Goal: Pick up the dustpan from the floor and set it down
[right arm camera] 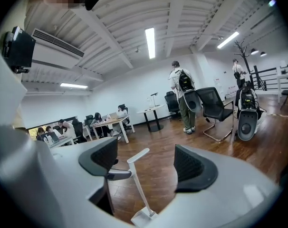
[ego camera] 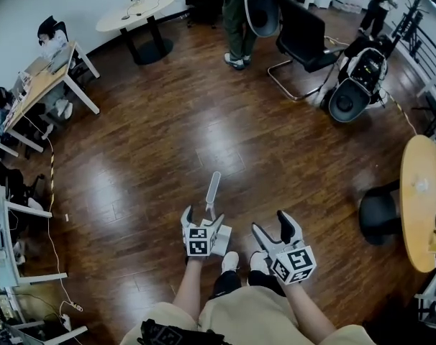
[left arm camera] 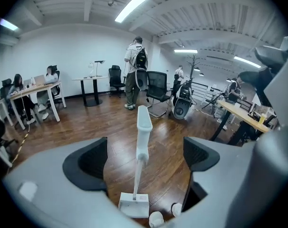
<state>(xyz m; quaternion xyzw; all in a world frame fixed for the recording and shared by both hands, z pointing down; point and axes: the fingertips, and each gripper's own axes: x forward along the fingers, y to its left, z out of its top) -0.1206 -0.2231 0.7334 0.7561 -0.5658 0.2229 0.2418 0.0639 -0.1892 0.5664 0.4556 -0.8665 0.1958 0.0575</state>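
Left gripper (ego camera: 201, 220) near upright dustpan (ego camera: 213, 190) (jaws apart)

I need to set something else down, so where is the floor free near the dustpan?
Bare floor spreads ahead of the dustpan, between the desk on the left and the black stool on the right. It is crowded farther off, around the black chair and the standing person.

In the head view, the tray of the dustpan (ego camera: 213, 191) lay mostly hidden behind the left gripper (ego camera: 202, 220), and the top edge cut off the upper body of the standing person (ego camera: 236, 27).
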